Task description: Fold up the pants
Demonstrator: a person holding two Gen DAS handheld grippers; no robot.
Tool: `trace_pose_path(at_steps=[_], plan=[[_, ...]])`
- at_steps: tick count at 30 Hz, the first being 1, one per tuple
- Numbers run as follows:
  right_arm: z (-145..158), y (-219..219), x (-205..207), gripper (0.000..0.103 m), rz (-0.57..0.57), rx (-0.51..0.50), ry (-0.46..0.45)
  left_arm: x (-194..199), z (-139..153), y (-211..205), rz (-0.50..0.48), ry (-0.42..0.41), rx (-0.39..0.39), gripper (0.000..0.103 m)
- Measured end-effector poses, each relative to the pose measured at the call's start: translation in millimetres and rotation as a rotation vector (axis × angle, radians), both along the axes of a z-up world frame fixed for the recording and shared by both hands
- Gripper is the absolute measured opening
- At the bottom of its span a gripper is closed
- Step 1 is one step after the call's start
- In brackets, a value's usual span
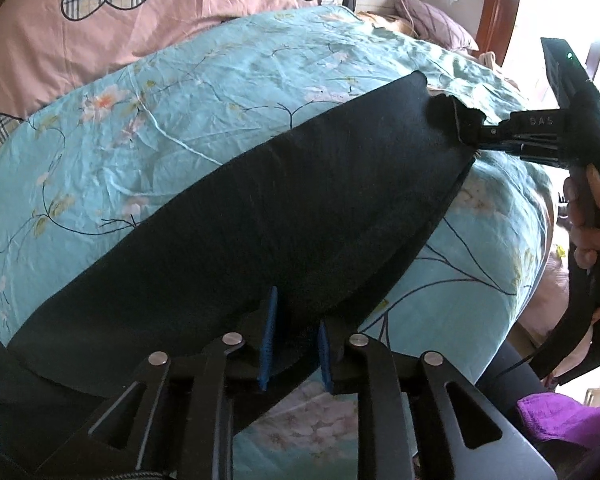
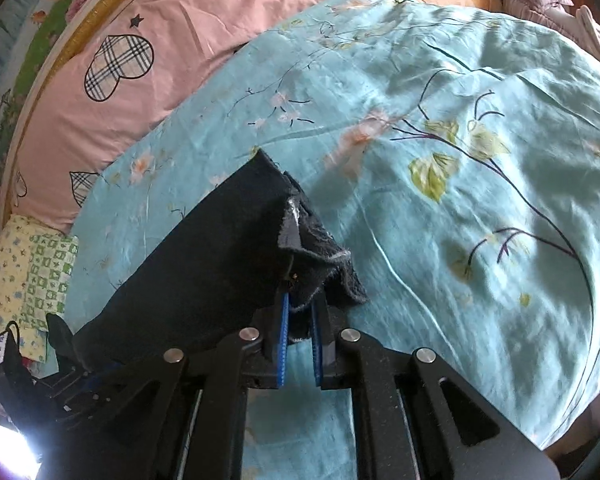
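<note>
Black pants (image 1: 260, 220) lie stretched in a long band across the turquoise floral sheet (image 1: 100, 140). My left gripper (image 1: 298, 308) is at their near edge. Its blue pads (image 1: 269, 340) stand apart, with the cloth's edge loose between them. At the far end my right gripper (image 1: 462, 128) pinches a bunched corner of the pants. In the right wrist view that gripper (image 2: 300, 300) is shut on a crumpled, frayed fold of the pants (image 2: 204, 264), which sag away to the lower left toward the dark frame of the left gripper (image 2: 80, 376).
A pink quilt with plaid hearts (image 1: 140, 20) borders the sheet at the back. A person's hand (image 1: 588, 208) holds the right gripper's handle. A purple cloth (image 1: 560, 420) lies at the lower right. A green patterned pillow (image 2: 28, 272) sits at the left, and a mauve cushion (image 1: 432, 20) far back.
</note>
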State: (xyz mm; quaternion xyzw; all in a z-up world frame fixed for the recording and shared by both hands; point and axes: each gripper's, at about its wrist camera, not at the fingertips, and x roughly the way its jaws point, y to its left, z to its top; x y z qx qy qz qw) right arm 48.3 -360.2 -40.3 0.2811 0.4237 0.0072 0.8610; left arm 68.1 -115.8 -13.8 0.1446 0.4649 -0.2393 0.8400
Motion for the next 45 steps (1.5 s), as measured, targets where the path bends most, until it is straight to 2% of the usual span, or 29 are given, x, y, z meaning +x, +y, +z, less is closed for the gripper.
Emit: trace_pose_path(at_steps=[1, 3, 7, 10, 15, 18, 22, 25, 28, 37, 45], plan=[[1.8, 0.4, -1.1, 0.013, -0.001, -0.005, 0.0, -1.0, 0.4, 1.6, 0.002, 0.004, -0.004, 0.032], [6.9, -0.8, -5.0, 0.02, -0.015, -0.025, 0.001, -3.3, 3.3, 6.4, 0.015, 0.002, -0.019, 0.041], [17.2, -4.0, -16.8, 0.028, -0.052, -0.032, -0.021, -9.0, 11.1, 19.6, 0.065, 0.007, -0.06, 0.046], [27.1, -4.4, -25.6, 0.028, -0.063, -0.022, -0.051, -11.0, 17.0, 34.4, 0.129, 0.013, -0.095, 0.05], [41.8, 8.1, -30.2, 0.029, -0.046, -0.027, -0.088, -12.0, 26.9, 70.0, 0.275, 0.014, -0.138, 0.051], [48.0, 22.5, -29.0, 0.03, -0.004, -0.013, -0.111, -11.3, 31.8, 97.8, 0.375, 0.019, -0.164, 0.056], [52.0, 52.3, -24.0, 0.032, 0.098, 0.004, -0.136, -10.5, 38.3, 139.4, 0.505, 0.018, -0.197, 0.056], [51.4, 74.7, -20.2, 0.04, 0.182, 0.019, -0.149, -10.0, 41.6, 165.7, 0.579, 0.011, -0.199, 0.059], [50.2, 103.4, -17.2, 0.04, 0.276, 0.011, -0.163, -7.7, 43.8, 191.5, 0.65, 0.014, -0.202, 0.06], [44.6, 178.8, -16.3, 0.04, 0.506, 0.0, -0.177, 0.2, 50.4, 242.2, 0.81, 0.015, -0.21, 0.063], [46.4, 249.2, -16.3, 0.04, 0.733, -0.059, -0.223, 28.2, 56.0, 267.1, 0.909, 0.038, -0.205, 0.065]])
